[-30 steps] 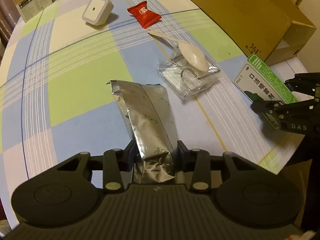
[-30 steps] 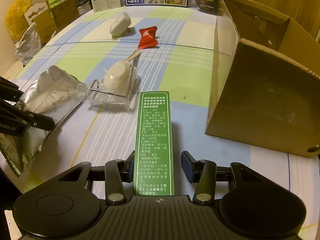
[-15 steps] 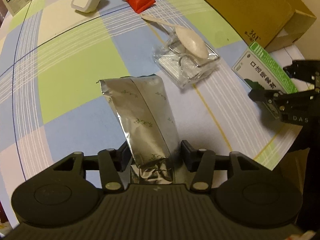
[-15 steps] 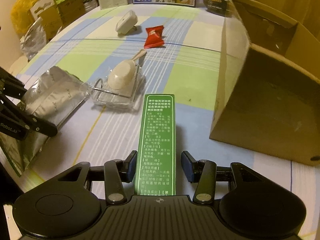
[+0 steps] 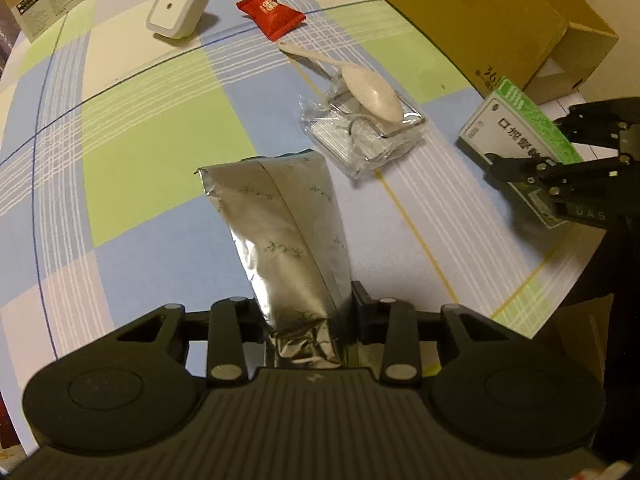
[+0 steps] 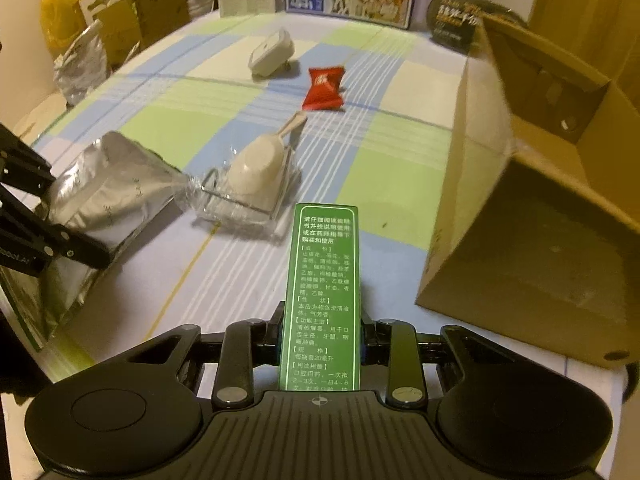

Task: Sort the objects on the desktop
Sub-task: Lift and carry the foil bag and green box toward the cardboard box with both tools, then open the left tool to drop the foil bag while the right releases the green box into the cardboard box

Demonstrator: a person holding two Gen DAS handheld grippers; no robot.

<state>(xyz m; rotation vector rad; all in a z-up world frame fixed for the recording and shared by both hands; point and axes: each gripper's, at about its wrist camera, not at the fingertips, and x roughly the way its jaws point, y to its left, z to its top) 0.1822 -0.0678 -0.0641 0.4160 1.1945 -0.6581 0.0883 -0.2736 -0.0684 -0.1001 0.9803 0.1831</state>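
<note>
A silver foil pouch (image 5: 280, 220) lies on the checked tablecloth. Its near end sits between the jaws of my left gripper (image 5: 308, 312), which are closing, and the pads press its sides. A green medicine box (image 6: 324, 272) runs lengthwise through my right gripper (image 6: 320, 340). Those jaws are closing too and both pads touch the box. The left wrist view shows that box (image 5: 516, 128) held at the right edge, and the right wrist view shows the pouch (image 6: 108, 192) at the left.
An open cardboard box (image 6: 540, 240) lies on its side to the right. Mid-table, a white scoop (image 5: 368, 88) rests on a clear-wrapped metal holder (image 5: 360, 136). Beyond them are a red snack packet (image 5: 272, 12) and a white plug-in light (image 5: 176, 8). Cartons and bags line the far edge.
Both grippers' jaws have narrowed: the right ones went from standing apart from the green box to touching it, and the left ones squeeze the pouch tighter. Neither hand has shifted much.
</note>
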